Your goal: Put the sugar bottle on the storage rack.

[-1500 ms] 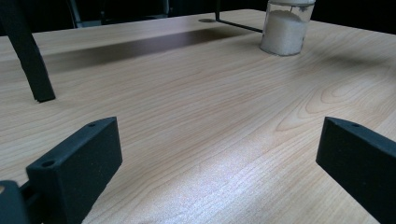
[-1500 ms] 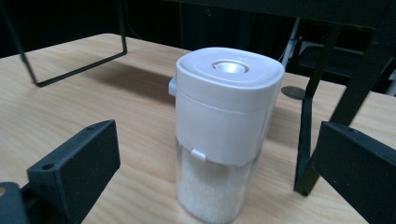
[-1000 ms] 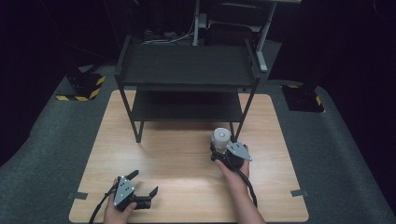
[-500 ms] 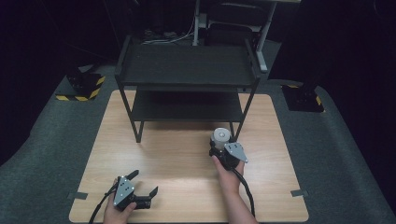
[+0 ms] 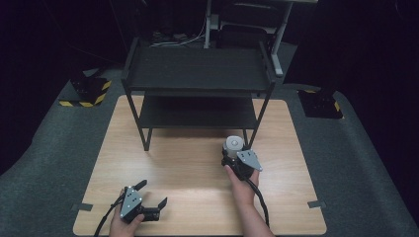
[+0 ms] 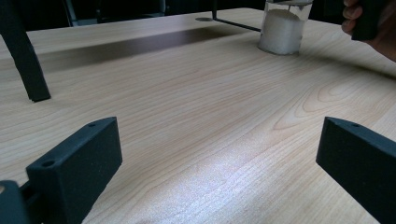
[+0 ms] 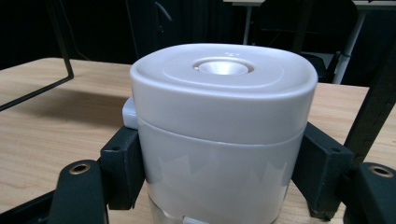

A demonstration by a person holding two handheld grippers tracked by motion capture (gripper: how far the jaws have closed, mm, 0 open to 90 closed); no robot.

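A clear jar [image 5: 233,144] with a white lid holds white powder and stands on the wooden table [image 5: 188,163], just in front of the rack's right front leg. My right gripper [image 5: 232,153] is shut on the jar [image 7: 219,93], one black jaw pressed against each side below the lid. My left gripper [image 5: 151,192] rests near the table's front left, open, with nothing between its jaws. From the left gripper [image 6: 219,154] the jar [image 6: 282,30] stands far off at the upper right, beside the person's right hand [image 6: 369,23].
A black two-shelf rack [image 5: 197,66] stands on the far half of the table, one of its legs [image 6: 23,56] close at the left. Bare wood lies between the two grippers. Black-and-yellow floor blocks [image 5: 89,91] sit off both far corners.
The right hand and gripper have shifted slightly left, squaring up behind the jar. The jar and the left gripper have stayed in place.
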